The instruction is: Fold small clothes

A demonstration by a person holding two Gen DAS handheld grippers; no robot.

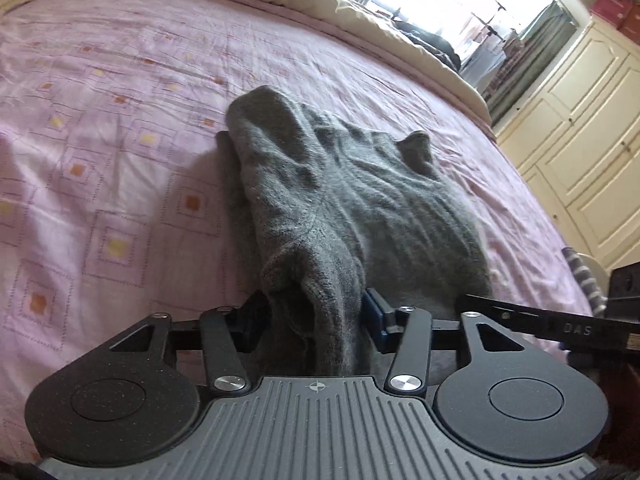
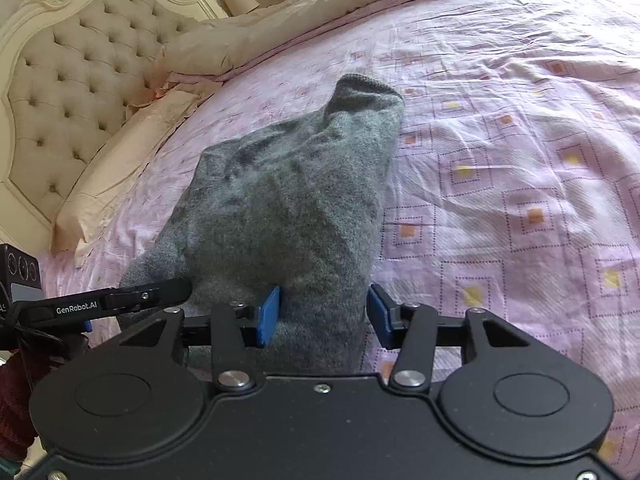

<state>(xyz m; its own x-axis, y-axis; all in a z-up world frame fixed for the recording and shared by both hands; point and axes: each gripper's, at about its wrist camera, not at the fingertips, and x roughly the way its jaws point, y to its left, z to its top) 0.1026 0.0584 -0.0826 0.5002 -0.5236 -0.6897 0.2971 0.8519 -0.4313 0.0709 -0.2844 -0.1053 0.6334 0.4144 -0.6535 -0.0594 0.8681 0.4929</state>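
Observation:
A grey knitted garment [image 1: 340, 200] lies bunched on the pink bedspread [image 1: 120, 120]. It also shows in the right wrist view [image 2: 280, 200]. My left gripper [image 1: 316, 316] holds a gathered near edge of the garment between its fingers, jaws closed in on the thick fabric. My right gripper [image 2: 320, 312] has its blue pads [image 2: 269, 316] on either side of another near part of the garment, and the fabric fills the gap between them. The right gripper's finger [image 1: 540, 320] shows at the right of the left wrist view.
A tufted cream headboard [image 2: 60, 80] and a beige pillow [image 2: 120, 168] stand at the head of the bed. A beige duvet [image 1: 360, 12] lies along the far side. Cream wardrobes [image 1: 580, 140] stand beyond the bed, beside a bright window [image 1: 460, 0].

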